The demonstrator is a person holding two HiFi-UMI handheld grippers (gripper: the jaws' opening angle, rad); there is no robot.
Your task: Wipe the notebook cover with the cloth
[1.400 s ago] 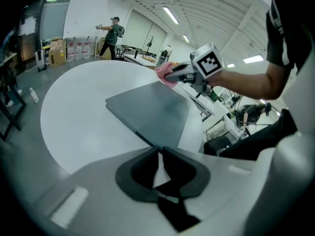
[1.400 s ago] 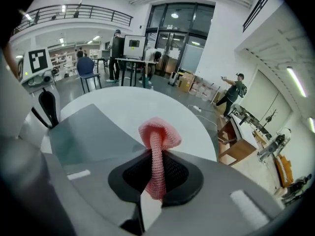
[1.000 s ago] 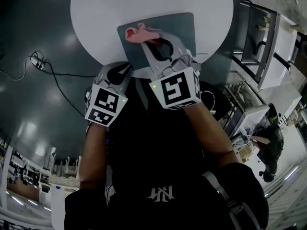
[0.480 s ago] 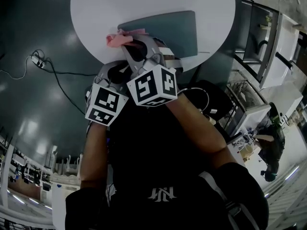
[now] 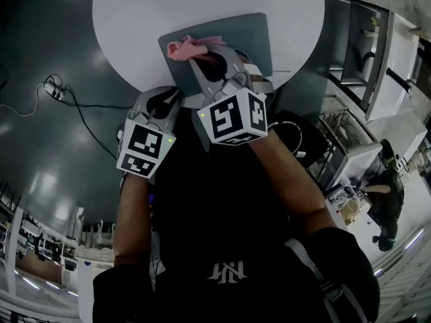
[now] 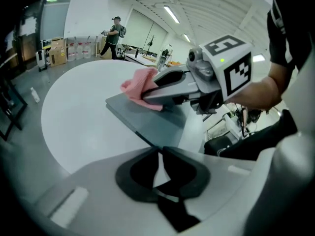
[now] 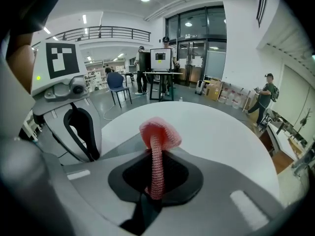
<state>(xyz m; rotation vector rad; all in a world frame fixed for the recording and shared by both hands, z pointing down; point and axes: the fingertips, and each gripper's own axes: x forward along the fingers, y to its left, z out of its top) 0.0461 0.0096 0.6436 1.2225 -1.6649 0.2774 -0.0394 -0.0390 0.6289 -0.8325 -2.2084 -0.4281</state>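
A grey-blue notebook (image 5: 236, 36) lies on the round white table (image 5: 135, 19), near its front edge. My right gripper (image 5: 202, 58) is shut on a pink cloth (image 5: 190, 47) and presses it onto the notebook's left part. In the right gripper view the cloth (image 7: 158, 134) stands pinched between the jaws of the right gripper (image 7: 156, 156). My left gripper (image 5: 163, 99) hangs shut and holds nothing, at the table's near rim beside the notebook. From the left gripper view (image 6: 160, 151) the notebook (image 6: 147, 119), the cloth (image 6: 140, 85) and the right gripper (image 6: 150, 95) show ahead.
A cable (image 5: 74, 106) trails on the dark floor left of the table. Shelving and racks (image 5: 377, 52) stand at the right. People stand far off in the hall (image 6: 115, 31), and at a desk (image 7: 165, 58).
The right gripper dragged the cloth left to the notebook's left edge, then back right onto the cover. The left gripper stayed where it was.
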